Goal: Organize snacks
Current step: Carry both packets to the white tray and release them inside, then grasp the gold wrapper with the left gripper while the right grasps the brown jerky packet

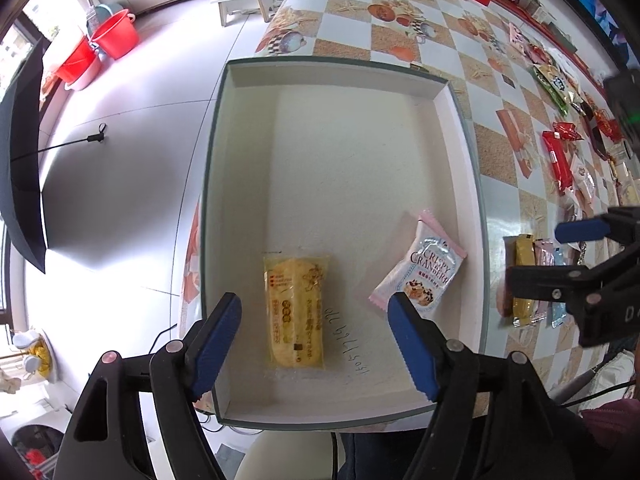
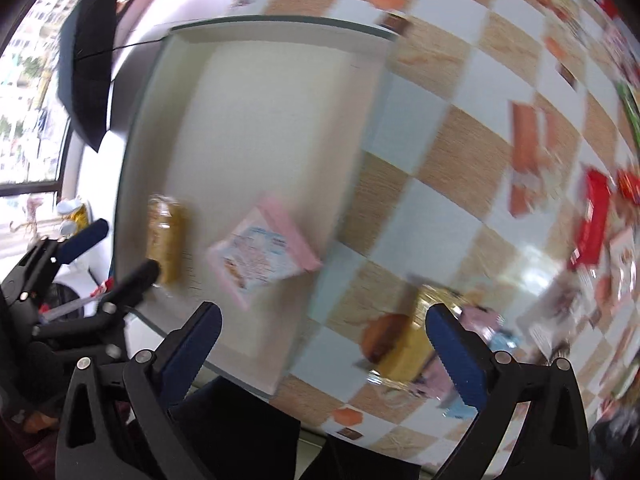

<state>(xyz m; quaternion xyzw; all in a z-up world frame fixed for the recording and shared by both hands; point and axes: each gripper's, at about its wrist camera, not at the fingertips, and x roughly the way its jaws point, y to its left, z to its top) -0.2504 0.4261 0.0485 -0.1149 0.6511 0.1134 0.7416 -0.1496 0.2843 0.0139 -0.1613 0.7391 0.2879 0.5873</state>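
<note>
2 snack packs lie inside the shallow white box point(image 1: 456, 92), and we see both of them from the left wrist view. Nearest to us, the left tongs point(image 1: 316, 340) stand wide over the box floor, with nothing pressed between the blue pads. The yellow biscuit pack point(image 1: 295, 312) lies flat between them, apart from both pads. Just beside the right-hand pad lies the pink and white cranberry pack point(image 1: 424, 268), tilted, close to the right wall of the box.

In the right wrist view, which is blurred, our right tongs point(image 2: 322, 350) are also wide and hold nothing. They hang over the tabletop point(image 2: 416, 208) just outside the box, above a small group of packs: a yellow pack point(image 2: 404, 356), with a pink pack point(image 1: 545, 256) and a light blue pack point(image 1: 559, 312) under it or beside it; we cannot tell which.

Farther on the checkered tabletop, well apart from the box, more snacks are spread, among them a long red pack point(image 1: 557, 160) and a green pack point(image 1: 552, 84). Beyond the tabletop, on the floor, stand 2 red buckets point(image 1: 116, 34) and an open black umbrella point(image 1: 20, 160).
</note>
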